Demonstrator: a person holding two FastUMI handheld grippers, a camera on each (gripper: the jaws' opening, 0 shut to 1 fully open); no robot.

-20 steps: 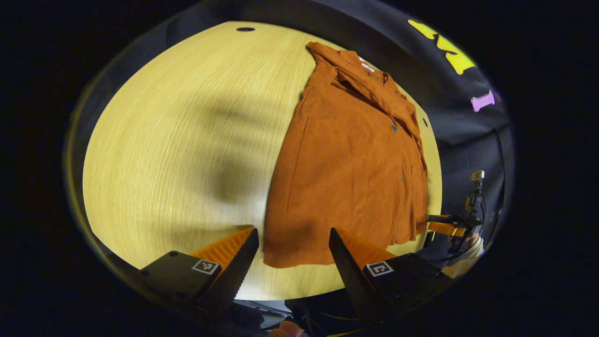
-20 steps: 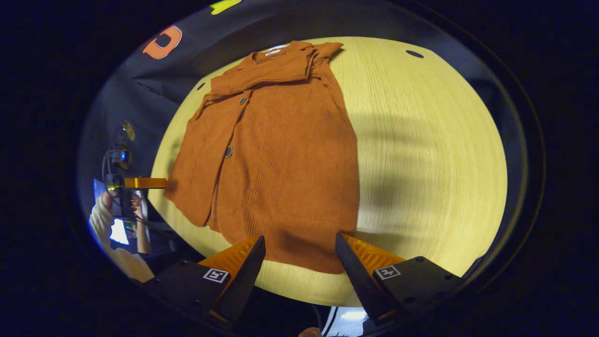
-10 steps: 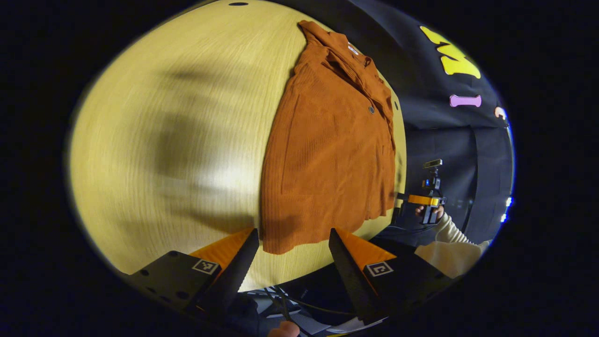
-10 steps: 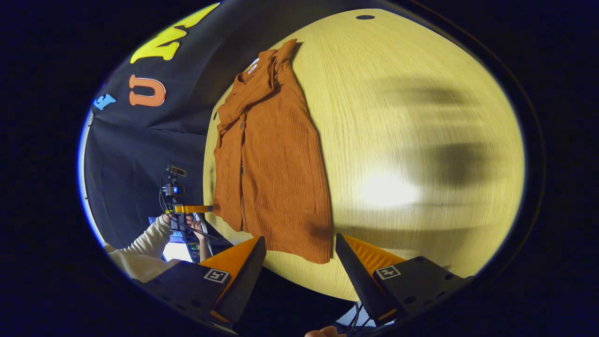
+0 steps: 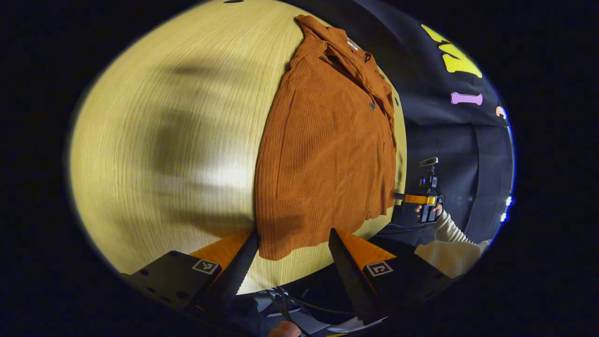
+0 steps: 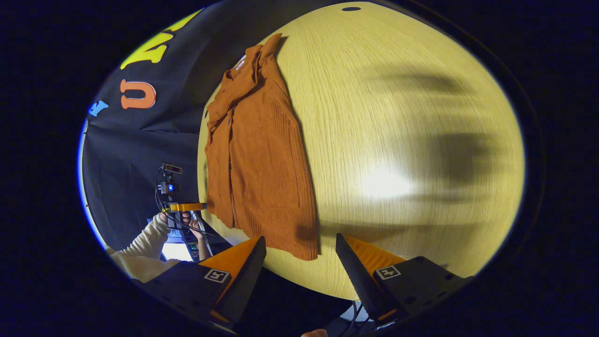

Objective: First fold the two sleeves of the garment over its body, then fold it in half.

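Change over last second: both claws pulled back toward near table (image 5: 154, 140) edge, views swung outward; shirt (image 5: 327, 150) itself unshifted. Shirt flat on table, sleeves lying over body, full length, not halved. Left claw (image 5: 292, 255) released, wide apart, empty, above hem corner. Right claw (image 6: 300, 262) likewise spread, grasping nothing.

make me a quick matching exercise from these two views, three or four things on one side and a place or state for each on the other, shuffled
Things:
1. garment
2. table
3. left gripper
4. sleeve

Places or states:
a. open, nothing between its fingers
b. pale wood, bearing the garment
c. lying flat near the table's edge, collar at the far end
d. cream knit, on the arm of the person holding the farther gripper

Pairs: 1-c, 2-b, 3-a, 4-d
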